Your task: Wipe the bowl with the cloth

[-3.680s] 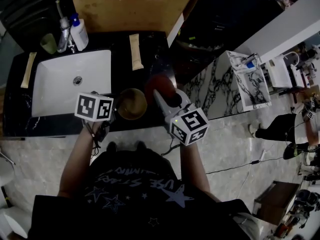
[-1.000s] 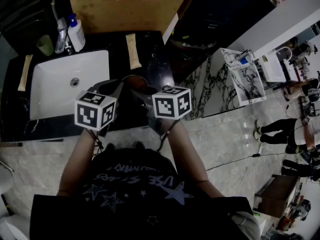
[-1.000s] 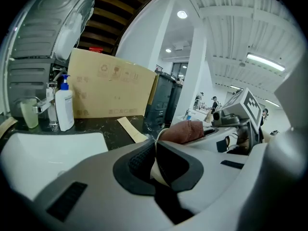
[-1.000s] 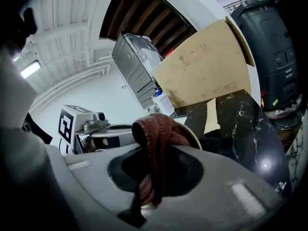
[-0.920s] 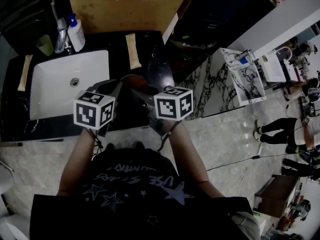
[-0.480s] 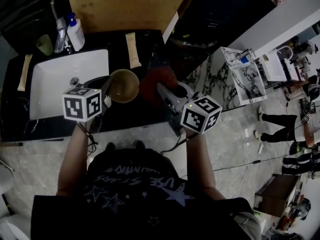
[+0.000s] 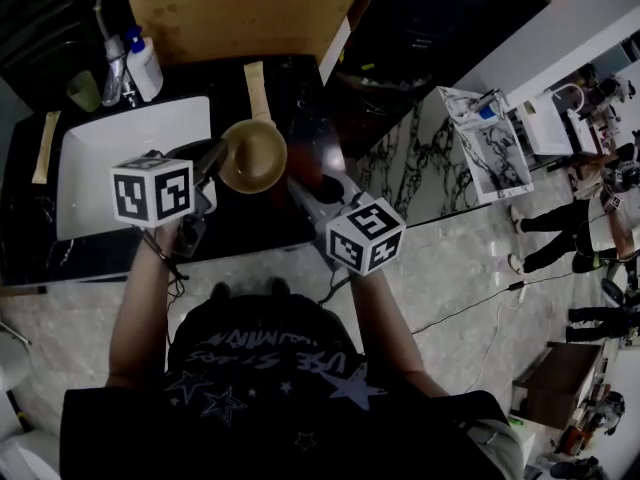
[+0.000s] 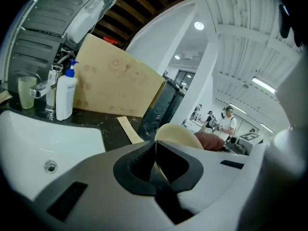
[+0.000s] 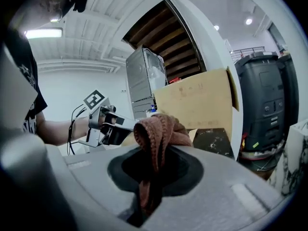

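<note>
A tan bowl (image 7: 253, 155) hangs over the black counter (image 7: 250, 223), just right of the white sink, with its opening facing up. My left gripper (image 7: 213, 160) is shut on the bowl's rim; in the left gripper view the thin rim (image 8: 157, 161) runs between the jaws. A rust-red cloth (image 7: 326, 184) is bunched in my right gripper (image 7: 308, 186), which sits to the right of the bowl and slightly nearer me. In the right gripper view the cloth (image 9: 156, 134) bulges out of the shut jaws. The cloth and bowl are apart.
The sink (image 7: 95, 178) fills the counter's left. A soap bottle (image 7: 145, 64), a tap and a green cup (image 7: 83, 90) stand behind it. A cardboard sheet (image 7: 250, 8) leans at the back. Tan strips (image 7: 258, 86) lie on the counter. A marble ledge (image 7: 440, 158) is to the right.
A second ago both grippers were pressed together over the bowl. They have since drawn apart, so the bowl's inside shows. In the last half second the right gripper came back toward the bowl.
</note>
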Demonstrator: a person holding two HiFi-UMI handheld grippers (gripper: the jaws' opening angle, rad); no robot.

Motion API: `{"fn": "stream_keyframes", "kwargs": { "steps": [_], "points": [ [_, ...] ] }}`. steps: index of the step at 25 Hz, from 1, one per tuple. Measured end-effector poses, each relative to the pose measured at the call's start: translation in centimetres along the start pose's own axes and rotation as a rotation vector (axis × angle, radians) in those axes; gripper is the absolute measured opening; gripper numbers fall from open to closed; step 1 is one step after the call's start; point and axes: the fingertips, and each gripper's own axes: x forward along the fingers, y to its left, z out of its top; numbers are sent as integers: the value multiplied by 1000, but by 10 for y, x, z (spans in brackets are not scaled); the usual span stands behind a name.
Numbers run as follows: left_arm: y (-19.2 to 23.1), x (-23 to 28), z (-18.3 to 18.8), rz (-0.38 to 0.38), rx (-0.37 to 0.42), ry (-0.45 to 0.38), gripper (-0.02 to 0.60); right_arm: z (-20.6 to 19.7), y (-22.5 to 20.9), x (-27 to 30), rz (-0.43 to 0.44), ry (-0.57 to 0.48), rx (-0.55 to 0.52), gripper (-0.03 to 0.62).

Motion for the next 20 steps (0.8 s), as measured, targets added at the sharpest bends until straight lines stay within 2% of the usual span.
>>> {"fn": "stream_keyframes", "kwargs": {
  "steps": [2, 4, 9, 12, 15, 17, 20],
  "points": [
    [-4, 1, -9, -39, 9, 38, 17, 5, -4, -1, 0, 4, -63, 51],
    [-11, 0, -15, -96, 38, 71, 17, 10, -3, -1, 49, 18, -143, 51],
    [-30, -11, -24, -270, 131, 175, 17, 15, 17, -3, 274, 49, -293, 51],
    [-37, -22, -22, -334, 168, 193, 17, 18, 30, -5, 406, 42, -305, 51],
    [-48, -30, -27, -399, 213, 222, 17, 17, 39, -4, 487, 23, -290, 51],
    [-60, -34, -33, -482, 219, 243, 17, 16, 46, -2, 525, 2, -269, 51],
    [-83, -44, -35, -606, 187, 233, 17, 16, 59, 2, 596, -33, -225, 51]
  ]
}}
